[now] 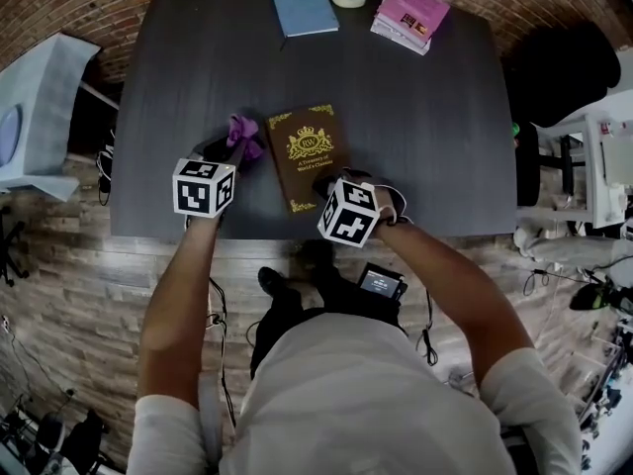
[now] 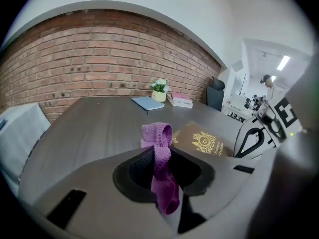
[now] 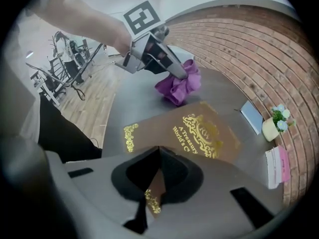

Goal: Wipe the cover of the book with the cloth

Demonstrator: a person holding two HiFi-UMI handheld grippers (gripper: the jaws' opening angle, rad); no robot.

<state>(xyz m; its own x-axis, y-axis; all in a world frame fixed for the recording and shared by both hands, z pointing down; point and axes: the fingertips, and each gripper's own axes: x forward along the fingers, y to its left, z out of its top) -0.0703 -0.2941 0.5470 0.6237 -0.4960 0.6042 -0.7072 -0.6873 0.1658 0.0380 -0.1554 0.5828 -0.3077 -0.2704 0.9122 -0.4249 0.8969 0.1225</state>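
**Cloth gripped, book pinned – wipe not yet begun**

The left gripper (image 2: 160, 156) is clenched on the purple cloth (image 2: 158, 133). One fold hangs down between the jaws and the bunched end stands out past the tips, so there's soft material in front to meet the cover instead of hard plastic. In the head view the cloth sits just off the book's left edge, near its far corner. It's close to the cover but doesn't look to be on it yet (contact can't be confirmed from here).

The right gripper (image 3: 158, 152) has its jaws closed together, tips angled steeply down at the near right corner of the book (image 3: 199, 133). A strip of brown cover w/ gold ornament shows at the slit between them. I can't tell whether they nip the cover's edge or only press on it. Either way the likely purpose is to anchor the book so it won't slide under the wipe.

The book lies flat and closed, gold crest up, near the front edge of the dark table (image 1: 425, 117). Most of the cover is bare and reachable. My read: the setup is done, and the cloth next needs to come across onto the cover.
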